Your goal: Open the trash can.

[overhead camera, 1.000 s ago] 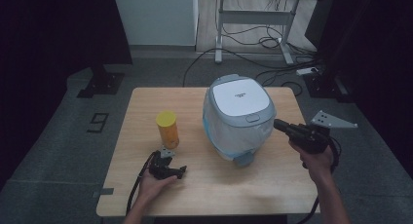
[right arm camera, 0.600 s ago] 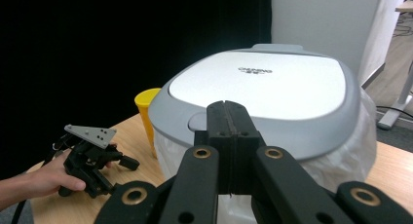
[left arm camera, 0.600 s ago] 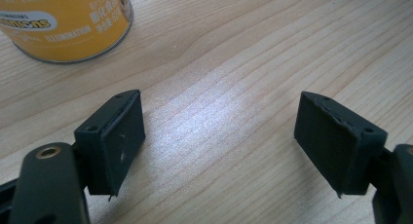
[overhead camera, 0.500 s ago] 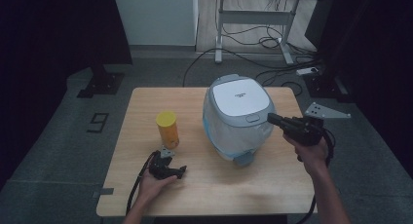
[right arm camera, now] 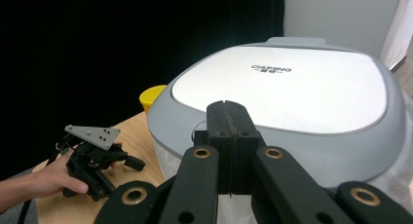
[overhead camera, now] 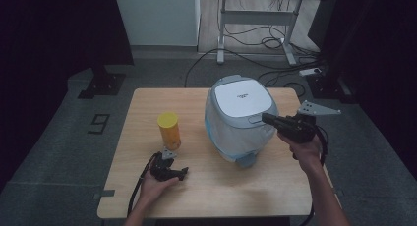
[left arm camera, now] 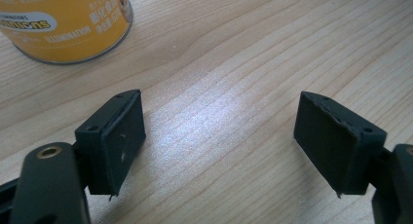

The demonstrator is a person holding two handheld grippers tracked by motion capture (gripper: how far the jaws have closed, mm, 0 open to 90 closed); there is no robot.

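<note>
The right gripper (overhead camera: pixel 268 119), jaws pressed together and holding nothing, is pointing at the cooker's (overhead camera: pixel 241 115) lid edge, while the left gripper (overhead camera: pixel 183 172), jaws parted and having just narrowed on nothing, is resting left of the cooker near the can (overhead camera: pixel 168 130).

The high view looks forward and down over the whole tabletop (overhead camera: pixel 206 186) from the person's side. The left gripper view sits very close above the wood, facing the yellow can (left arm camera: pixel 63 24). The right gripper view looks level across the cooker (right arm camera: pixel 292 83); its yellow rim is probably that can.
</note>
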